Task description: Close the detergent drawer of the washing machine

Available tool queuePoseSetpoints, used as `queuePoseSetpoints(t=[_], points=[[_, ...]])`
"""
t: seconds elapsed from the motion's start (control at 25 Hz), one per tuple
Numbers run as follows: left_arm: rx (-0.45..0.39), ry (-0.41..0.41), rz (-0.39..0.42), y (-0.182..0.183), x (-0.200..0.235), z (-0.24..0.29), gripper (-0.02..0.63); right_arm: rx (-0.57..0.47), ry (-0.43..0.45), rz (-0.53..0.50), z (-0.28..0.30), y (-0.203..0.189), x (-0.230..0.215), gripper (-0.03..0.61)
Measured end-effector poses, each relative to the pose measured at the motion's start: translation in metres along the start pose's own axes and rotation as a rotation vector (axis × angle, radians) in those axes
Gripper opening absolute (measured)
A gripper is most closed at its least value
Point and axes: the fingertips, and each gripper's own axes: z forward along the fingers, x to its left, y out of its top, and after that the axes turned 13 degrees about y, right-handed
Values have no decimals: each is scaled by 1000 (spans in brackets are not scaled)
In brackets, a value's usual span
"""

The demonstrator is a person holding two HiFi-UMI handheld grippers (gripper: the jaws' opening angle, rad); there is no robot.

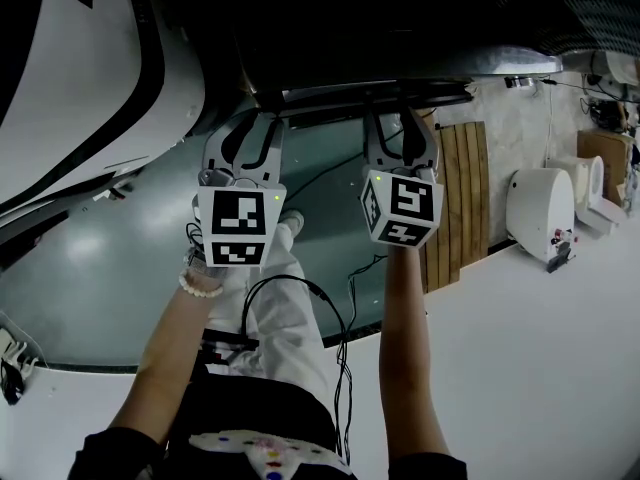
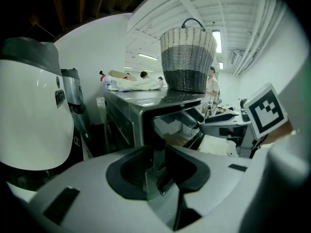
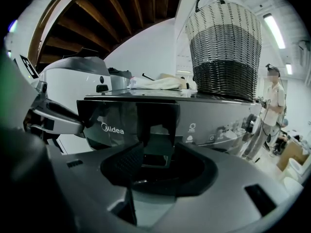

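Two-tone wicker basket [image 3: 224, 47], pale band over dark and handle up, stands upright; a heap of white cloth [image 3: 160, 83] lies just beside it, to its left in the right gripper view. Background there: a person [image 3: 272, 106] standing at far right, wooden ceiling beams [image 3: 121, 13] upper left, a strip light [image 3: 274, 30] overhead, a white rounded appliance [image 3: 73, 84] at left. Head view: wooden slatted panel [image 1: 462, 198] at right, white rounded unit [image 1: 540, 213] near it on the white floor [image 1: 540, 368], black cable [image 1: 335, 313] looping over the grey-green floor patch [image 1: 100, 288].
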Motion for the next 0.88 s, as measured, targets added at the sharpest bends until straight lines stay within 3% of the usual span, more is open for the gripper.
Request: queuePoseSetpoints(t=[0.68,0.88], points=[[28,29,-1,2,10,8,91,25,-47,23,14,6,-3,193],[24,5,-1,3,8,7,94,7,-50,55,12,6,-3,186]])
